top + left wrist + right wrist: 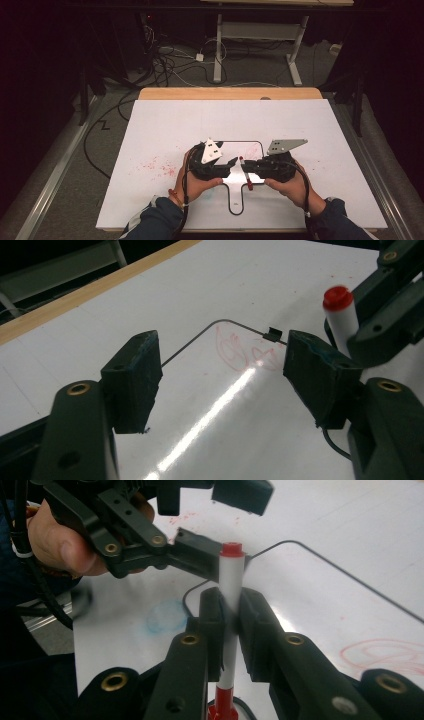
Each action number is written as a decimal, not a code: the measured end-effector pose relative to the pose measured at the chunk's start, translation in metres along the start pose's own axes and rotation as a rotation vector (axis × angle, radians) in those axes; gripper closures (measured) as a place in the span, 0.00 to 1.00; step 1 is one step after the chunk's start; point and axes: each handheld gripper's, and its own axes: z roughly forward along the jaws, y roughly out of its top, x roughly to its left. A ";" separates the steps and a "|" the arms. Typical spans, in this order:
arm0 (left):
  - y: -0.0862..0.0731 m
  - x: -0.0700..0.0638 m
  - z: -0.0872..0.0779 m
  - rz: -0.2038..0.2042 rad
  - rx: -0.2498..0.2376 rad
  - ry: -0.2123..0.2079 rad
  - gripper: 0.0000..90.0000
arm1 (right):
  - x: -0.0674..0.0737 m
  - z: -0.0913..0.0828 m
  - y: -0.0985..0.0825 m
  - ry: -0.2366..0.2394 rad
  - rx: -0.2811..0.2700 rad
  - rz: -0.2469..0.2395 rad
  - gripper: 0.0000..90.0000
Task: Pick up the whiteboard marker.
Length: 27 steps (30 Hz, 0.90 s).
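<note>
A white marker (231, 580) with red ends stands upright between the pads of my right gripper (230, 615), which is shut on its barrel. In the high view that marker (245, 172) hangs over a small black-edged whiteboard (235, 200). My left gripper (222, 370) is open with nothing between its jaws. The marker's red-capped top (340, 315) sits just outside its right-hand jaw. From above, the left gripper (231, 164) and the right gripper (248, 167) point at each other, tips nearly meeting. Hands grip both tools from below.
Red scribbles (240, 352) mark the small board, and a blue smudge (162, 615) lies near its handle. A big white sheet (200, 125) with red specks (157, 167) covers the wooden table (230, 93). Cables and a desk frame (260, 45) lie on the floor beyond.
</note>
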 end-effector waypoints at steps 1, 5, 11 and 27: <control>0.000 0.000 -0.002 -0.001 0.004 -0.008 0.30 | 0.000 -0.003 0.001 -0.013 -0.020 0.001 0.91; -0.010 -0.005 -0.009 -0.012 0.043 -0.050 0.28 | -0.001 -0.010 0.003 -0.046 -0.059 0.000 0.91; -0.027 -0.031 -0.004 -0.018 0.109 -0.132 0.28 | 0.004 -0.015 0.003 -0.087 -0.130 -0.003 0.91; -0.039 -0.036 -0.001 0.045 0.127 -0.146 0.27 | 0.008 -0.021 0.004 -0.124 -0.195 -0.043 0.91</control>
